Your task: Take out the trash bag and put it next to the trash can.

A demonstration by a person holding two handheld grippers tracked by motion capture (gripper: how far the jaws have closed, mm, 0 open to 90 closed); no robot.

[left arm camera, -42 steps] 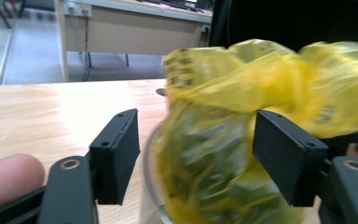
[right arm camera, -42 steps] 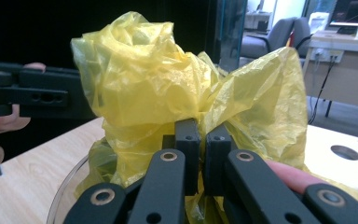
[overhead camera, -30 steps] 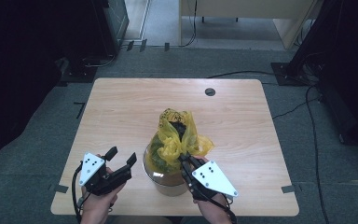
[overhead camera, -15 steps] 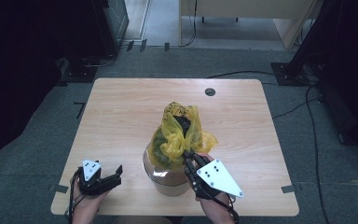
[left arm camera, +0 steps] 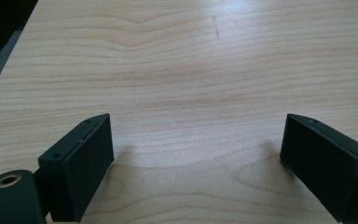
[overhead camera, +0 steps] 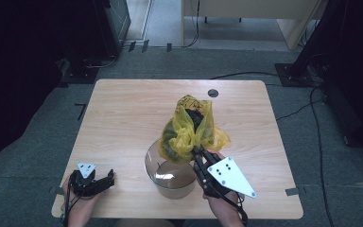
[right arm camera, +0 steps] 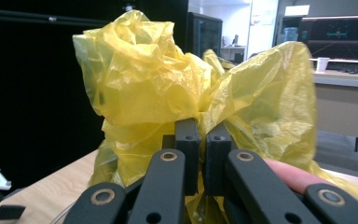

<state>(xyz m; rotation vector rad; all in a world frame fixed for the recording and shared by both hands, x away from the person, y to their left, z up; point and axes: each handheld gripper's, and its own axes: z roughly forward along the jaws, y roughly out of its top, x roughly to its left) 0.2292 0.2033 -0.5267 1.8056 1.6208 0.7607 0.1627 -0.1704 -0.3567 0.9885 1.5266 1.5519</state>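
A crumpled yellow plastic bag [overhead camera: 191,130] with something dark inside hangs above a round glass bowl [overhead camera: 171,174] near the table's front edge. My right gripper [overhead camera: 199,151] is shut on the bag's lower edge, and the bag [right arm camera: 186,93] bulges up behind its closed jaws [right arm camera: 202,140]. My left gripper [overhead camera: 109,177] rests low at the table's front left corner, apart from the bowl. Its jaws stand wide open over bare wood, with nothing between its fingers [left arm camera: 81,163].
The wooden table [overhead camera: 123,118] has a round cable hole [overhead camera: 212,93] at its back edge. Grey carpet surrounds it, with cables [overhead camera: 246,74] on the floor at the back right and dark equipment [overhead camera: 118,19] behind.
My left gripper has drawn back toward the table's front left corner and dropped lower. The right gripper has lifted the bag a little higher over the bowl.
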